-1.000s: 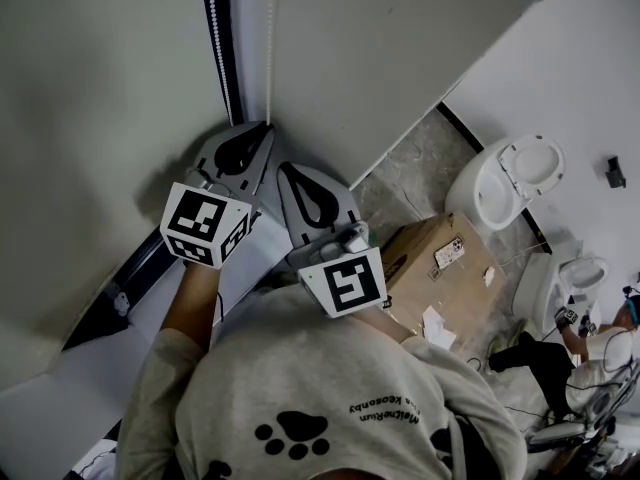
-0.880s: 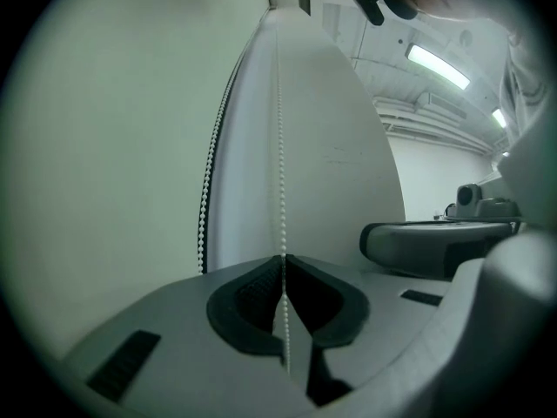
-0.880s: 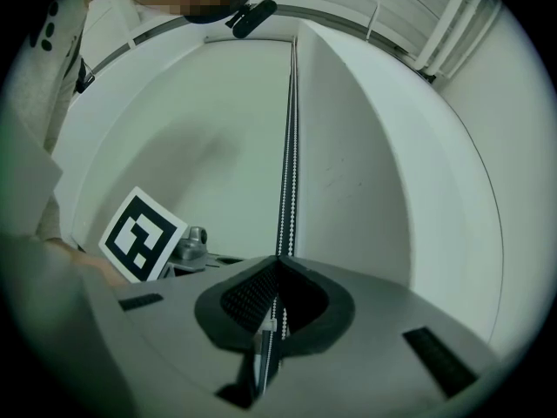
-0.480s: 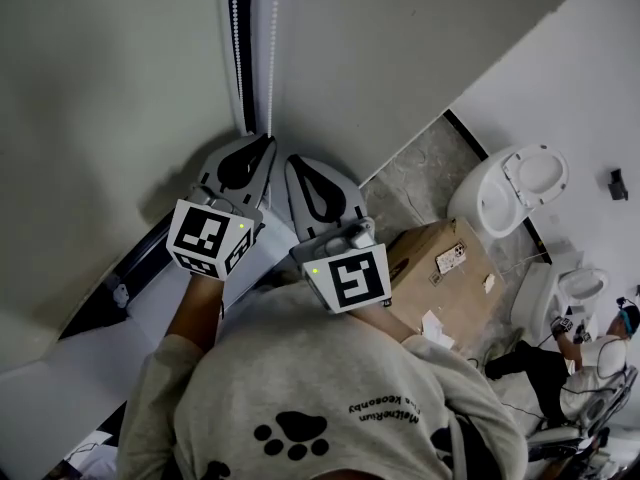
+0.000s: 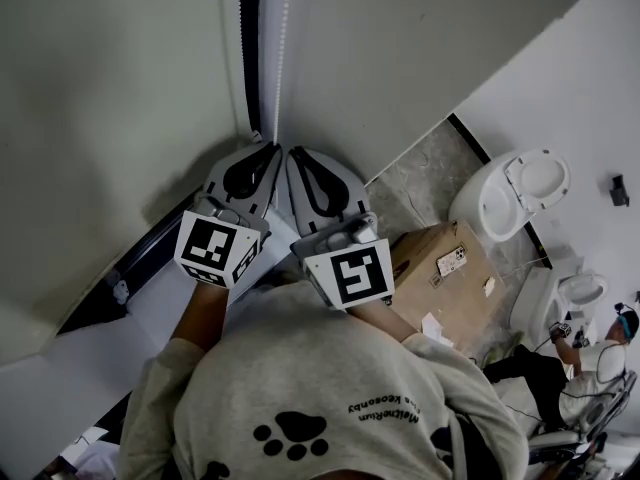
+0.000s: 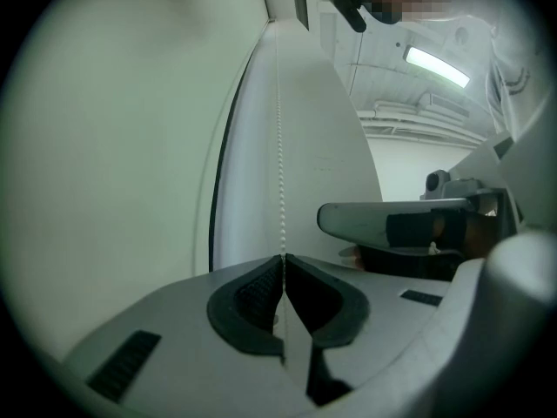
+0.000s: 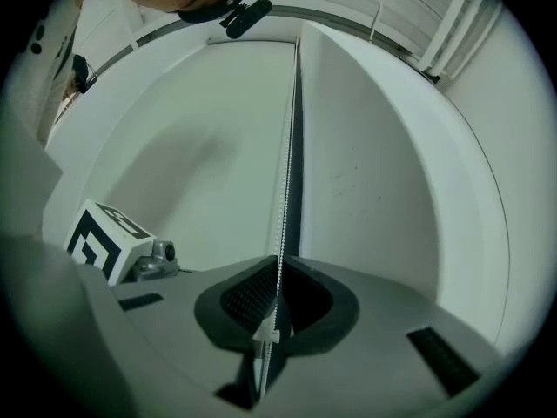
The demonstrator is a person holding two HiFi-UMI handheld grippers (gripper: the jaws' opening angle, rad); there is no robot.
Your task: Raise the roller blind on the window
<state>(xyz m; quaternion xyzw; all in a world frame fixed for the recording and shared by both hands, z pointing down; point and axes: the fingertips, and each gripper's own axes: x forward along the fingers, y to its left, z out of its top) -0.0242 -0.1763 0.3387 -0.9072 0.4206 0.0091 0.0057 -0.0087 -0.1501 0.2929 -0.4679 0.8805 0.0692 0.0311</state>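
A white bead chain (image 5: 283, 48) hangs down the window's edge beside a black frame strip (image 5: 250, 48); the pale blind (image 5: 100, 118) fills the left. In the head view my left gripper (image 5: 268, 149) and right gripper (image 5: 293, 152) meet tip to tip at the chain's lower end. In the left gripper view the chain (image 6: 280, 172) runs down into the left gripper (image 6: 283, 258), whose jaws are shut on it. In the right gripper view the chain (image 7: 285, 164) passes between the right gripper's (image 7: 277, 266) shut jaws and continues below them.
A plain wall (image 5: 400, 58) stands right of the chain. Below right on the floor are a cardboard box (image 5: 440, 263), two white toilet bowls (image 5: 510, 193) and another person (image 5: 590, 363). A white sill (image 5: 150, 308) runs under my left arm.
My left gripper has shifted toward the right one, so the two tips now sit side by side at the chain. The right gripper has stayed put.
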